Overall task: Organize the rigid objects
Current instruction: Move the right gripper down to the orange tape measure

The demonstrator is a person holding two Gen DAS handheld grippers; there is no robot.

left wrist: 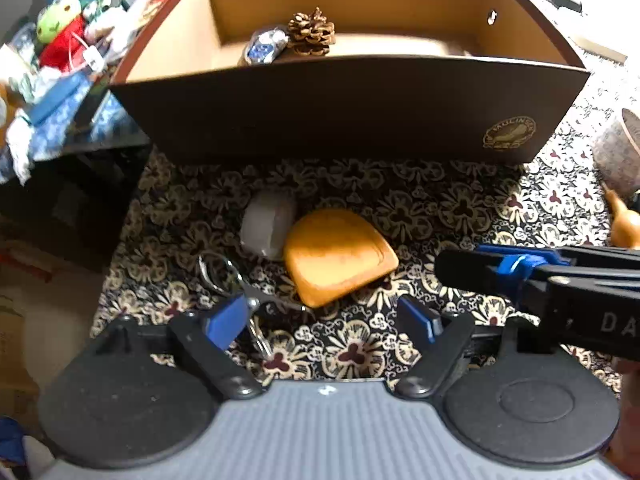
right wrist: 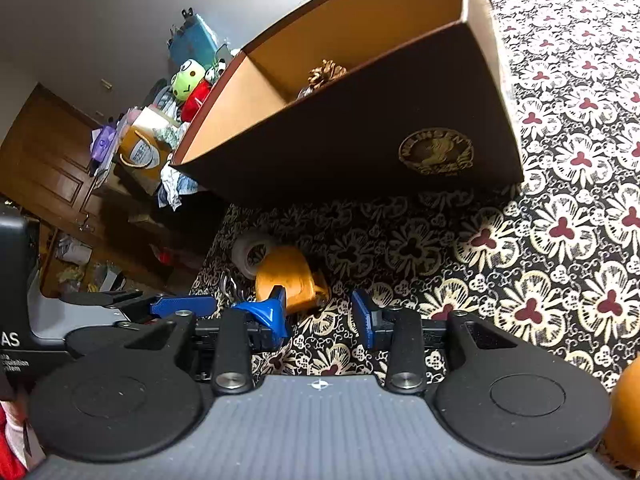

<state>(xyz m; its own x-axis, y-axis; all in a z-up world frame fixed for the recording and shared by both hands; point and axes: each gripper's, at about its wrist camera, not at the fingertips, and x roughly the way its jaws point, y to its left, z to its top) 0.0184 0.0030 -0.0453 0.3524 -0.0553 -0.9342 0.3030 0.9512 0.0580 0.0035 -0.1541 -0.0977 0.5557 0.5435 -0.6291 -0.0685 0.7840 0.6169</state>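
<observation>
Left wrist view: metal scissors (left wrist: 236, 284) lie on the patterned worktop (left wrist: 460, 208) at the left gripper (left wrist: 324, 320), jaws spread, empty. Next, a grey tape roll (left wrist: 267, 226) touching a smooth, rounded orange wooden block (left wrist: 336, 254). Behind, the brown cardboard box (left wrist: 340, 112) holds a scaly pine cone (left wrist: 311, 33). The right wrist view alone shows the roll's hollow core; the right gripper (right wrist: 320, 316) is released too.
</observation>
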